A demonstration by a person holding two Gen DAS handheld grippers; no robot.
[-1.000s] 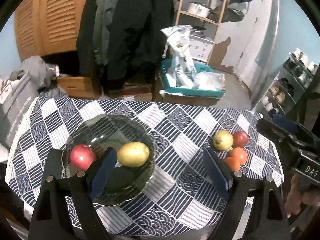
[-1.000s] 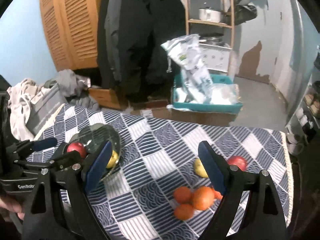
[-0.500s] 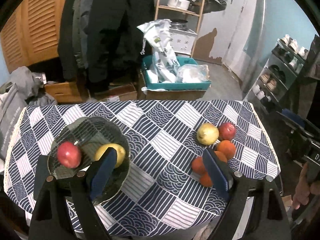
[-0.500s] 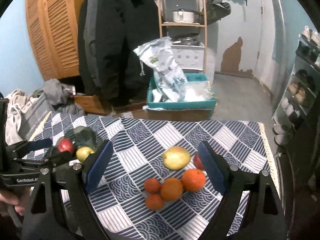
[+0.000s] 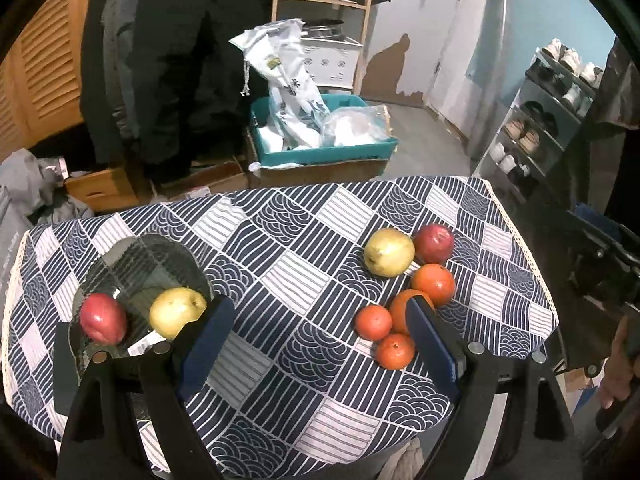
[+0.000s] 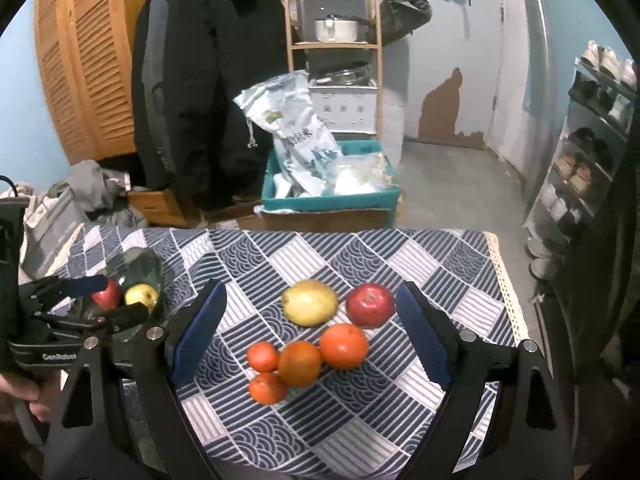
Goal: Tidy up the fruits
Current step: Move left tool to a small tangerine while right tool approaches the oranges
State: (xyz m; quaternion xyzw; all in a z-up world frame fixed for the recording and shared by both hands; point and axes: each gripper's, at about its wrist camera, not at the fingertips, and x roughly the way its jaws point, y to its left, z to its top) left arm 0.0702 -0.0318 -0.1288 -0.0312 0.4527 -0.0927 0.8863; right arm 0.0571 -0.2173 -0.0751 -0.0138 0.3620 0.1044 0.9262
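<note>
A glass bowl on the left of the checked tablecloth holds a red apple and a yellow pear. On the right lie a second pear, a red apple, two oranges and two tangerines. My left gripper hangs open between bowl and pile, its right finger in front of an orange. My right gripper is open above the pile with nothing between its pads. The left gripper also shows by the bowl.
Behind the table a teal crate with plastic bags sits on cardboard on the floor. Dark coats and a wooden shelf stand further back. A shoe rack lines the right wall. The table's right edge is close to the pile.
Both grippers have moved to the right along the table: the bowl has slid left in both views and the fruit pile has come toward the middle. Both stay open.
</note>
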